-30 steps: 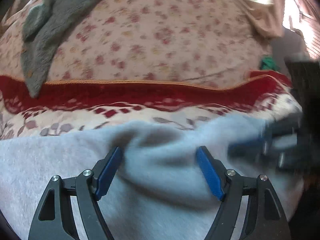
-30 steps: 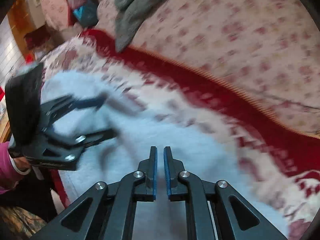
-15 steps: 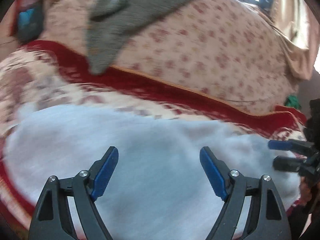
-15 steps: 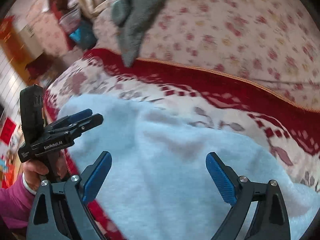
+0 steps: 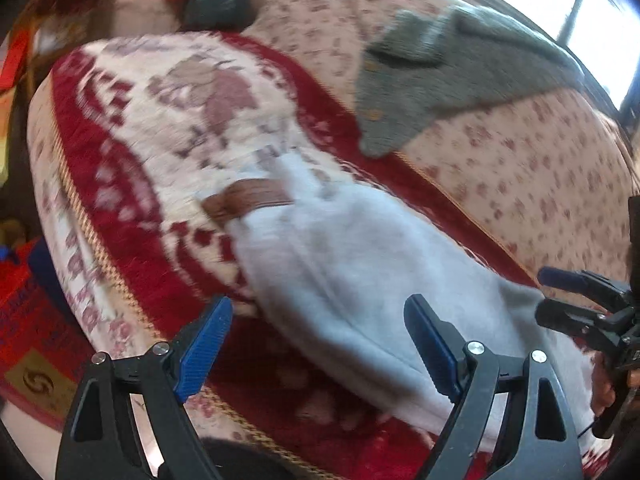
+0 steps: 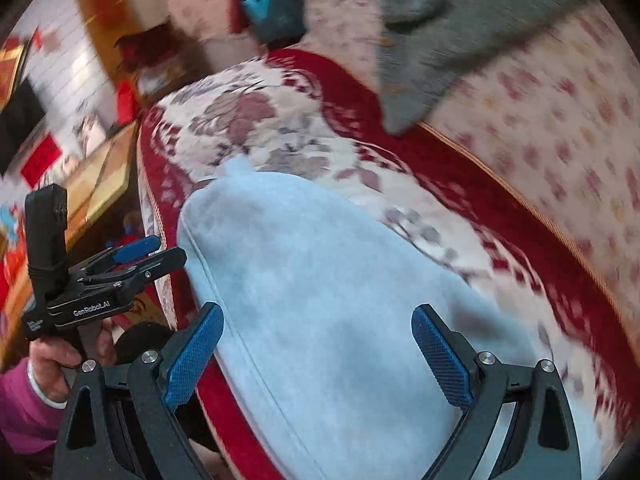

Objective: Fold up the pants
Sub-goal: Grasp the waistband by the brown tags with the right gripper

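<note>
The light blue pants [image 5: 352, 272] lie folded in a long band on the red and cream patterned cover [image 5: 168, 128], with a brown belt piece [image 5: 248, 198] at their far end. My left gripper [image 5: 316, 344] is open and empty just above the pants' near edge. In the right wrist view the pants [image 6: 328, 304] fill the middle. My right gripper [image 6: 316, 352] is open and empty above them. The left gripper [image 6: 156, 252] shows there at the left, off the pants' far corner; the right gripper [image 5: 560, 296] shows at the right edge of the left wrist view.
A grey knitted garment [image 5: 440, 80] lies on the floral backrest [image 5: 540, 168] behind. The cover's front edge [image 5: 92, 240] drops off at the left, with a red bag [image 5: 28, 320] below. A wooden table [image 6: 100, 176] stands beyond the left end.
Both grippers have let go and drawn back from the pants. The right gripper went from shut to open. Both views have swung left toward the pants' belt end.
</note>
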### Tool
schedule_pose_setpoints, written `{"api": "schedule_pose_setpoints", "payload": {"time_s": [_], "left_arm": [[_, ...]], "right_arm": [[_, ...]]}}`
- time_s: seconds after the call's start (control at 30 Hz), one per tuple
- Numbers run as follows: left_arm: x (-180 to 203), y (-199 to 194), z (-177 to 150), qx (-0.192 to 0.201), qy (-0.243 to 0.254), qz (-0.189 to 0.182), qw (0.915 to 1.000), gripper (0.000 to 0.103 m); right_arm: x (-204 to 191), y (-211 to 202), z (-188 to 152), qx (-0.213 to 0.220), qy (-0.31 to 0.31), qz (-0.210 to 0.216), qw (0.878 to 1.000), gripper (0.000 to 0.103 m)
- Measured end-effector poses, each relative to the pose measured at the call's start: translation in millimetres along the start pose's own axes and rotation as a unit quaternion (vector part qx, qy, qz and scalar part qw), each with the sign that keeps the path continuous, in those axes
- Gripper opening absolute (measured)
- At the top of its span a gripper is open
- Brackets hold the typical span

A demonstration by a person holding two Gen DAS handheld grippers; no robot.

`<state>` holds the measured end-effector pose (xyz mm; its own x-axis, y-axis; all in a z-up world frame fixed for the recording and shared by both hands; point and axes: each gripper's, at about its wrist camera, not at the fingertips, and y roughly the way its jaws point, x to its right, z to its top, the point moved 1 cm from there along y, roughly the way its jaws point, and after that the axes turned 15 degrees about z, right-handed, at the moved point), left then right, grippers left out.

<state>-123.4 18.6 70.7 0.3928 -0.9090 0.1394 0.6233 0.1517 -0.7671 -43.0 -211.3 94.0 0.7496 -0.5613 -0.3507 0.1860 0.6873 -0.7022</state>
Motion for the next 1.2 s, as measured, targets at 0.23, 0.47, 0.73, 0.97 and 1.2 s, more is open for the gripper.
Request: {"api": "schedule_pose_setpoints", "payload": {"time_s": [0.23,0.47,0.73,0.97,1.2], "left_arm": [[-19,14,4,-0.009,-0.021,0.005,0.9997,0.087],[-27,32,11,-0.02,-0.028,0.003,0.9994,0.087],[-22,57,18,-0.033,-0.021,-0.004,0.9992,0.09],[-17,79,19,-0.054,-0.029,-0.021,0.9979,0.09],[-19,92,25,-0.054,-0.07,-0.044,0.9951,0.09]], "right_arm": [[-20,57,58,-0.027,-0.057,0.014,0.998,0.098],[-33,123,104,-0.063,-0.09,0.031,0.993,0.097],[-14,186,121,-0.126,-0.097,0.048,0.986,0.097],[-14,206,116,-0.132,-0.113,0.082,0.981,0.07],[-28,202,122,-0.143,-0.149,0.092,0.974,0.03]]}}
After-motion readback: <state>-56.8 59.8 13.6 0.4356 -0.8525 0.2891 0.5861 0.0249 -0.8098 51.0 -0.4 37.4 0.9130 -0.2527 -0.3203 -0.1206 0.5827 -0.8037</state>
